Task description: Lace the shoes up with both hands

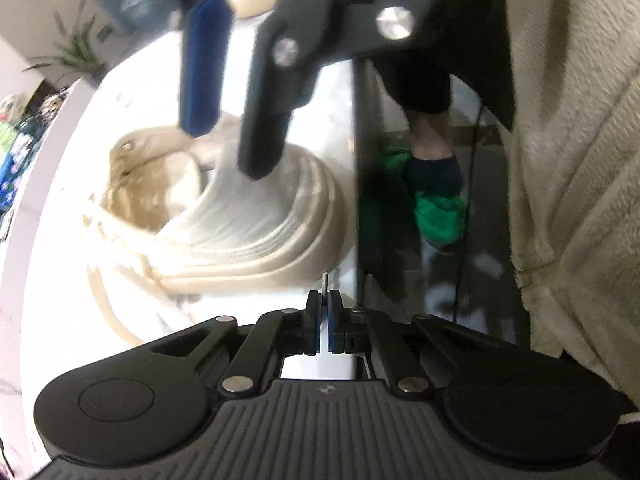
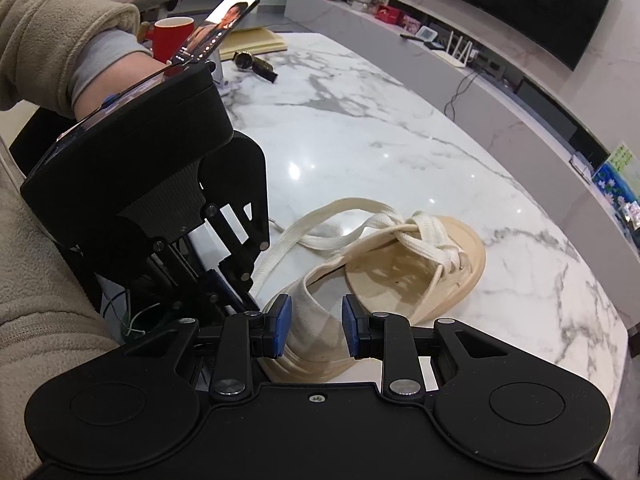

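A cream canvas shoe [image 2: 420, 272] lies on the white marble table [image 2: 360, 140], its toe pointing away, with a flat cream lace [image 2: 320, 216] crossed over the front eyelets and looping loosely to the left. My right gripper [image 2: 316, 320] stands over the heel, its blue pads pressed on either side of the heel collar. In the left wrist view the shoe [image 1: 248, 220] is blurred and the right gripper [image 1: 226, 152] straddles its heel from above. My left gripper [image 1: 324, 300] is shut on the thin lace tip [image 1: 325, 282], which pokes up between the pads near the table's edge.
At the table's far left stand a red mug [image 2: 174, 36], a phone on a stand [image 2: 216, 32], a wristwatch [image 2: 248, 62] and a pale book [image 2: 256, 42]. The table's near edge [image 1: 356, 160] drops to the floor, where a foot in a green slipper [image 1: 436, 208] rests.
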Tool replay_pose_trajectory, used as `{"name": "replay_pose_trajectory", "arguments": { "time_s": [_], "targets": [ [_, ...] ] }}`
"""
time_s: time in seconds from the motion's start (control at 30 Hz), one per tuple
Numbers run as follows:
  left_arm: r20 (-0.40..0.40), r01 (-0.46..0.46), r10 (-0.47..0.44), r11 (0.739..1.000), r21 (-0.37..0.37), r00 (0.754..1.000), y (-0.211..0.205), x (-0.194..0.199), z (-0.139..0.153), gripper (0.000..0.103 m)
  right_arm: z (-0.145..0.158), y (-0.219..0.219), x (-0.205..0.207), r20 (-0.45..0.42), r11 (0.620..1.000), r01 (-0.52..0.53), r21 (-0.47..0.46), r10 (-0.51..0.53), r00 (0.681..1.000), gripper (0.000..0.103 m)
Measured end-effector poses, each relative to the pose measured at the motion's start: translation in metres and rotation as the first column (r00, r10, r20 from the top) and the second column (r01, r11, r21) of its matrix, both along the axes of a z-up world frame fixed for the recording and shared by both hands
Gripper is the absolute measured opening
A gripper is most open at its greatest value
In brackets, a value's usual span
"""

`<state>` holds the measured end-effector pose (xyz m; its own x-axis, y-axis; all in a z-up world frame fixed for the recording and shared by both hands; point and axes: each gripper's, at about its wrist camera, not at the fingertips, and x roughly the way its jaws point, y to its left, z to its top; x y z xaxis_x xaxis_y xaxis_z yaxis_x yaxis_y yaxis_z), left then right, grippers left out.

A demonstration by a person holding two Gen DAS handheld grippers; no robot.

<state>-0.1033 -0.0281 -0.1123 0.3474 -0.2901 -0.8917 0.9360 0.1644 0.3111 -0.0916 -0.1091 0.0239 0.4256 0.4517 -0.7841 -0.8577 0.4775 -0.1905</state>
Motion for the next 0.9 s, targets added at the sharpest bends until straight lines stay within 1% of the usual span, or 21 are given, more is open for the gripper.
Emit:
{"name": "replay_pose_trajectory", "arguments": {
  "time_s": [0.17,0.23,0.33,0.4,0.47,0.57,0.7,0.9],
  "targets": [
    [0.016,-0.066,0.066,0.997,-0.037,0.998,0.005,0.001,0.010,0.002,0.002,0.000,0.001,0.014,1.000,0.000,0.009,0.000,1.000,0.025],
    [0.034,-0.113,0.115,0.992,-0.057,0.993,0.008,0.004,0.018,0.002,0.003,-0.001,0.001,0.019,1.000,0.000,0.012,0.000,1.000,0.025],
    [0.053,-0.154,0.159,0.985,-0.083,0.986,0.010,0.009,0.038,0.002,0.005,-0.002,0.003,0.029,1.000,0.011,0.022,-0.012,1.000,0.025],
    [0.079,-0.209,0.219,0.971,-0.119,0.973,0.013,0.012,0.052,0.002,0.006,-0.002,0.005,0.035,0.999,0.024,0.025,-0.025,0.999,0.025],
    [0.089,-0.236,0.248,0.963,-0.132,0.965,0.015,0.017,0.062,0.002,0.007,-0.004,0.007,0.043,0.999,0.043,0.021,-0.043,0.998,0.025],
    [0.110,-0.287,0.307,0.943,-0.167,0.945,0.010,0.022,0.074,0.002,0.005,-0.006,0.011,0.055,0.998,0.069,0.006,-0.069,0.996,0.025],
    [0.120,-0.330,0.357,0.923,-0.197,0.926,0.005,0.024,0.095,0.002,0.005,-0.008,0.016,0.056,0.995,0.097,0.007,-0.097,0.994,0.025],
    [0.118,-0.391,0.423,0.893,-0.222,0.899,-0.005,0.033,0.117,0.002,0.007,-0.012,0.024,0.030,0.990,0.135,0.041,-0.136,0.990,0.025]
  ]
}}
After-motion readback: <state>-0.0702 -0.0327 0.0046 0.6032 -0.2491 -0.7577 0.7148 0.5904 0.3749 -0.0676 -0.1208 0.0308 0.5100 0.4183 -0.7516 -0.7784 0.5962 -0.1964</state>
